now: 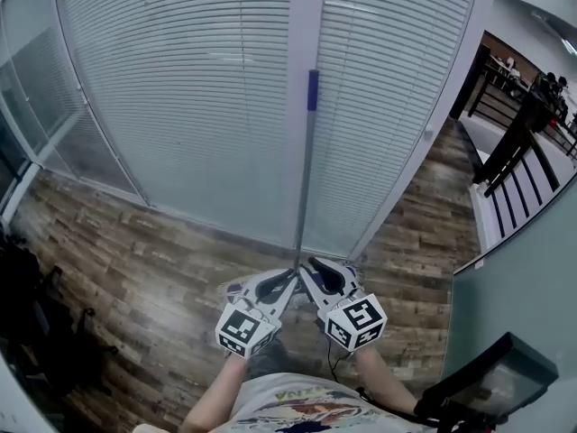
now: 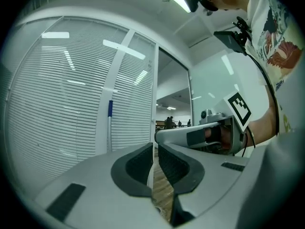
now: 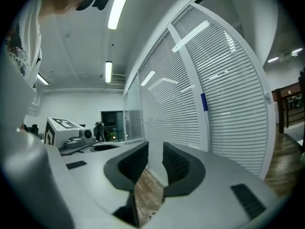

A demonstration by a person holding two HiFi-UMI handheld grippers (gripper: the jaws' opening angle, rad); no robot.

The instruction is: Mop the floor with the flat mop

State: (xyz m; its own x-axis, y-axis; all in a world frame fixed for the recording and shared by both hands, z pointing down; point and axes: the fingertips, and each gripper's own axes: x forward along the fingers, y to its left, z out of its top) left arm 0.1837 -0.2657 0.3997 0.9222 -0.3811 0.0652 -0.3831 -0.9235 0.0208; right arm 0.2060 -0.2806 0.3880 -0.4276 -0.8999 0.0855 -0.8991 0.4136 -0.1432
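The mop's grey handle (image 1: 304, 179) with a blue grip on top stands upright against the white post of the blind-covered partition. Its lower end and the mop head are hidden behind my grippers. Both grippers are held level, side by side, just short of the handle's foot. My left gripper (image 1: 285, 280) is shut with nothing in it, and in its own view (image 2: 155, 148) the handle (image 2: 109, 128) stands off to the left. My right gripper (image 1: 312, 265) is all but closed, with a thin gap and nothing between its pads (image 3: 155, 148); the handle (image 3: 206, 123) is to its right.
Blinds behind glass (image 1: 180, 106) fill the wall ahead, above a wood-plank floor (image 1: 135, 260). A black railing (image 1: 514, 142) runs at the upper right. A dark chair or screen (image 1: 487, 377) is at the lower right, and dark gear (image 1: 27, 314) sits at the left edge.
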